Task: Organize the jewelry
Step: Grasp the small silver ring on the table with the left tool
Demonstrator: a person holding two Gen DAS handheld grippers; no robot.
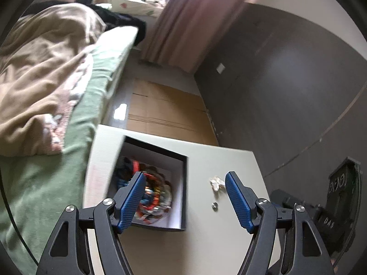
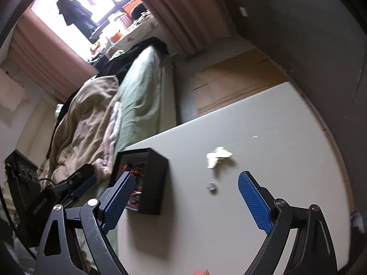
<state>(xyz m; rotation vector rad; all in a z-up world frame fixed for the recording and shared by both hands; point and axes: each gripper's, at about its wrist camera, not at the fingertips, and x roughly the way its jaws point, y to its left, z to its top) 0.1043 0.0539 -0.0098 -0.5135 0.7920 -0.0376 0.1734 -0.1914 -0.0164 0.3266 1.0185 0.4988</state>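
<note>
Left gripper point(image 1: 185, 178) hovers above the pale rectangular tabletop point(image 1: 218, 240) with blue-padded jaws spread wide and nothing between them; right gripper point(image 2: 187, 180) likewise gapes wide and empty over the same surface. Open black square box point(image 1: 183, 183) with white lining sits near the table's edge beside the green-sheeted bed point(image 1: 45, 194), holding a blurred heap of multicoloured jewelry point(image 1: 151, 197). Small white crumpled piece point(image 2: 216, 155) and tiny silver bit point(image 2: 211, 187) lie loose on the table beside the box, apart from it.
</note>
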